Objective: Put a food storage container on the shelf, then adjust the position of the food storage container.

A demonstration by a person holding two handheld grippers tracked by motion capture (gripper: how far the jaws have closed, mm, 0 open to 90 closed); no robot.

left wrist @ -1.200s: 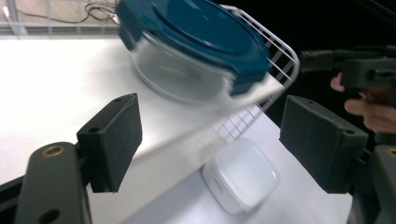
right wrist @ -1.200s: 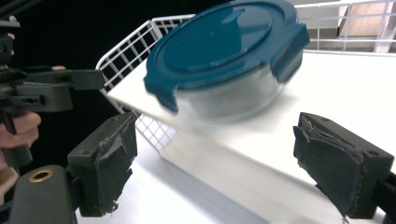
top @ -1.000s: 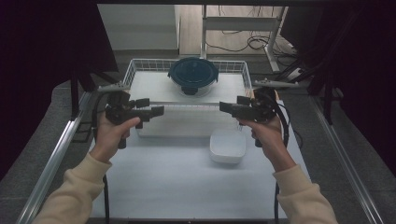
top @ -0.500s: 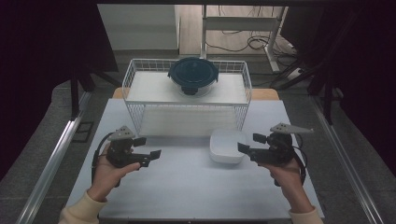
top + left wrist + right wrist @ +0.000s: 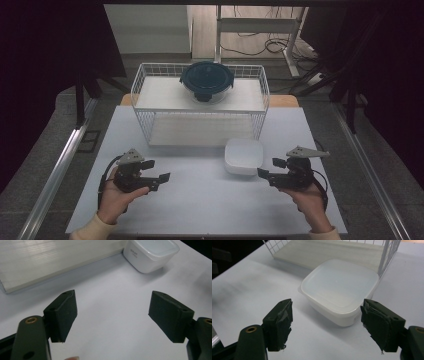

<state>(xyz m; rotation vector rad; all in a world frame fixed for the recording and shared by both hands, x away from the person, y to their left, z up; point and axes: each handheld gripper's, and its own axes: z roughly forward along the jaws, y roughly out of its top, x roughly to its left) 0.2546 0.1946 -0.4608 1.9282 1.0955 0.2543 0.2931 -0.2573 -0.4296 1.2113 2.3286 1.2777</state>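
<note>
I hold both grippers empty: left gripper [image 5: 159, 179] gaping, right gripper [image 5: 266, 169] jaws wide, just narrowing. Box [image 5: 340, 290] sits just ahead of the right. Risk: one pad catches the lid rim, shoving it into the rack [image 5: 260, 100]

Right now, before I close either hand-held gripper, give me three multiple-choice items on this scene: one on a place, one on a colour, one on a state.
1. Where does the white lidded container sit?
A. on the table, in front of the wire rack
B. on top of the rack
C. between the left jaws

2. What colour is the lid of the round container on the rack?
A. red
B. dark blue
C. yellow

3. How does the right hand-held gripper stand?
A. shut on the container
B. shut on nothing
C. open, container ahead

Answers: 1 A, the high view shows it on the tabletop; 2 B, the lid looks dark blue; 3 C, its jaws stand apart, untouched.
</note>
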